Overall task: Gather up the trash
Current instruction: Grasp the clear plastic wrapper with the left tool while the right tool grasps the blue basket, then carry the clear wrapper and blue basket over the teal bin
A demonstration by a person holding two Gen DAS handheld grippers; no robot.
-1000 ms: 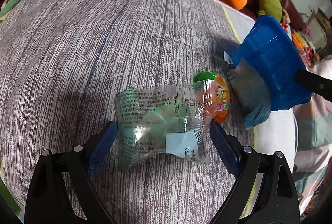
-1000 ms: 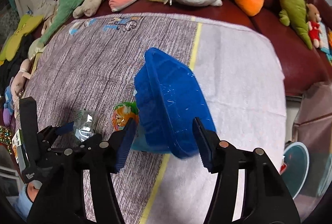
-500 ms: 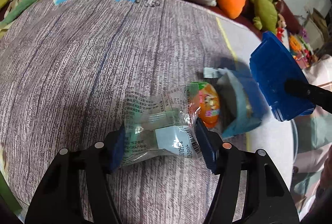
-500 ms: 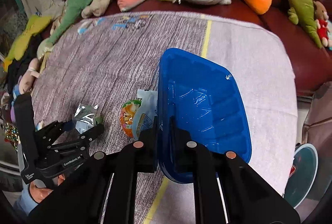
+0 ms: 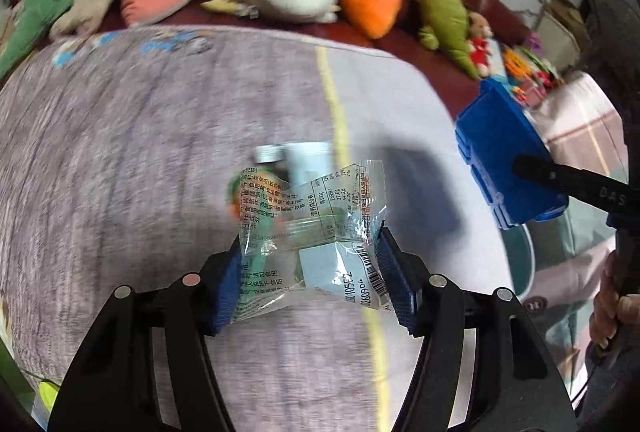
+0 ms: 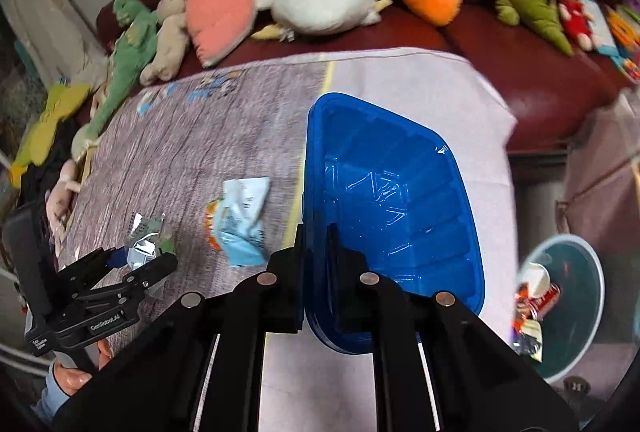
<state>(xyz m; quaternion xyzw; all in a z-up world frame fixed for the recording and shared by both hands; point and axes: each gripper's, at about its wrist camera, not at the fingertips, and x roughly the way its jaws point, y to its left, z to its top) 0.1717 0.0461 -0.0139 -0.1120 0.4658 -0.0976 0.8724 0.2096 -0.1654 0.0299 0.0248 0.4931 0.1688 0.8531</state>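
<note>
While both grippers grip, 2 wrappers lie on the blanket.
Left gripper (image 5: 310, 272) clamps a clear printed wrapper (image 5: 316, 232) above the grey blanket (image 5: 120, 152); beyond it an orange wrapper (image 6: 212, 224) and pale blue packet (image 6: 242, 220) lie touching; right gripper (image 6: 316, 252) pinches the blue tray (image 6: 392, 204) rim; a bin (image 6: 572, 296) of trash sits far right.

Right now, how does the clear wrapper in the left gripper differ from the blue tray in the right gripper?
The clear wrapper is thin, see-through, crumpled film with print and a barcode; the blue tray is opaque, rigid and ribbed. The wrapper spans the left gripper between the pads; the tray is far larger than the right gripper, which pinches only its rim. Both are clamped and held above the cloth.
</note>
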